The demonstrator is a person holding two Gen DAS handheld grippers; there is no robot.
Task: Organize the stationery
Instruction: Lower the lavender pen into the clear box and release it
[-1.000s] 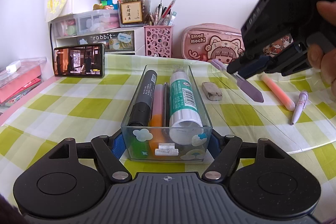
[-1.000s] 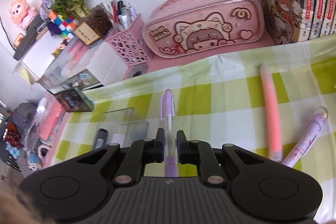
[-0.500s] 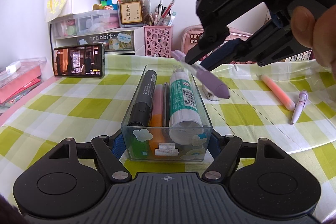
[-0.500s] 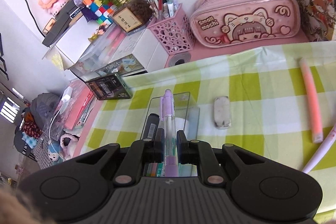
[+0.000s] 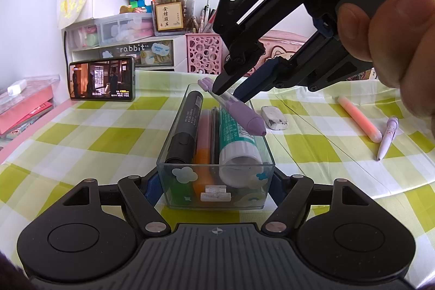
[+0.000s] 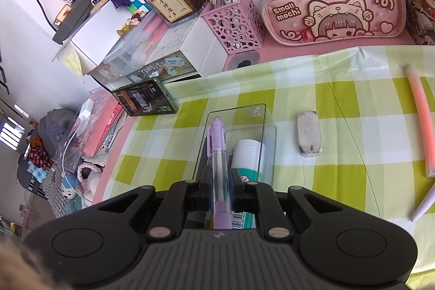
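Checked tablecloth (image 5: 68, 143): purple pen (image 5: 239, 113) clamped in right hand-held gripper (image 6: 220, 189), above clear box (image 5: 214, 181)

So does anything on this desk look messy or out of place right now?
Nothing is spilled or broken. A few items lie loose on the checked cloth outside the clear box: a smudged, dirty eraser, a pink marker and a pale purple pen. The purple pen in the right hand-held gripper hangs tilted above the box.
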